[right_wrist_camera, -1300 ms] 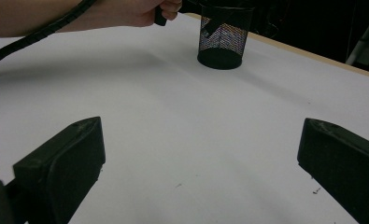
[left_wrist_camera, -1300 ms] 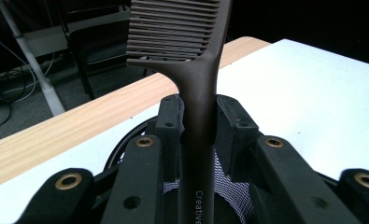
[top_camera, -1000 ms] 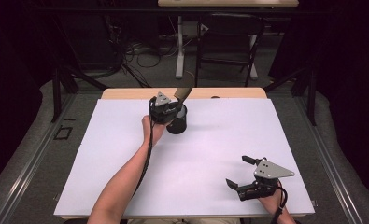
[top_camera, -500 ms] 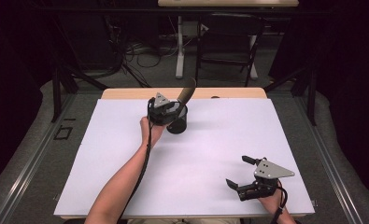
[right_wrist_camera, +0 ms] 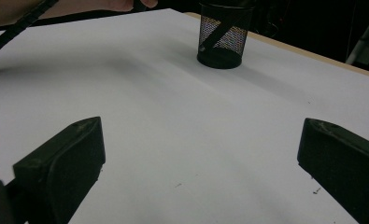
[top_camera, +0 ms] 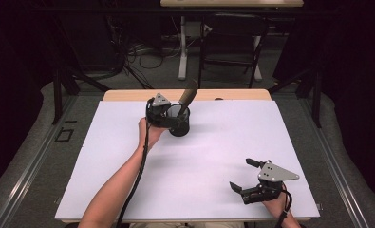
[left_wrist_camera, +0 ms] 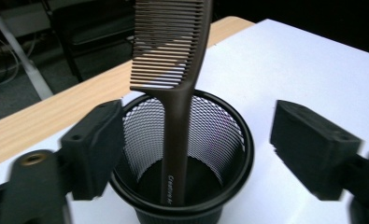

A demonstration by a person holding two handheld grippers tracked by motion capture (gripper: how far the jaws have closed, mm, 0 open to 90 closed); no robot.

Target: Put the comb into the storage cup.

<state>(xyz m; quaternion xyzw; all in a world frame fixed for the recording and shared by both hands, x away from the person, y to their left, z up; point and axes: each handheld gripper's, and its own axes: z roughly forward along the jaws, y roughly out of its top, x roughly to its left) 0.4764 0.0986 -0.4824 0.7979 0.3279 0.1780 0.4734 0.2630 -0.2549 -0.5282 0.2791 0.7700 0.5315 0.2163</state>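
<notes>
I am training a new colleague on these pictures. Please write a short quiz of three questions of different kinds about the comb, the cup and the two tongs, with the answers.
1. True or false: the brown comb lies flat on the white table.
2. Multiple choice: the left tongs are A) shut on the comb, B) open on either side of the black mesh cup, C) resting on the floor.
3. Fill in: the right tongs, near the table's front right corner, are ____ and hold nothing.

Key: 1 false, the comb stands handle-down in the cup. 2 B. 3 open.
</notes>
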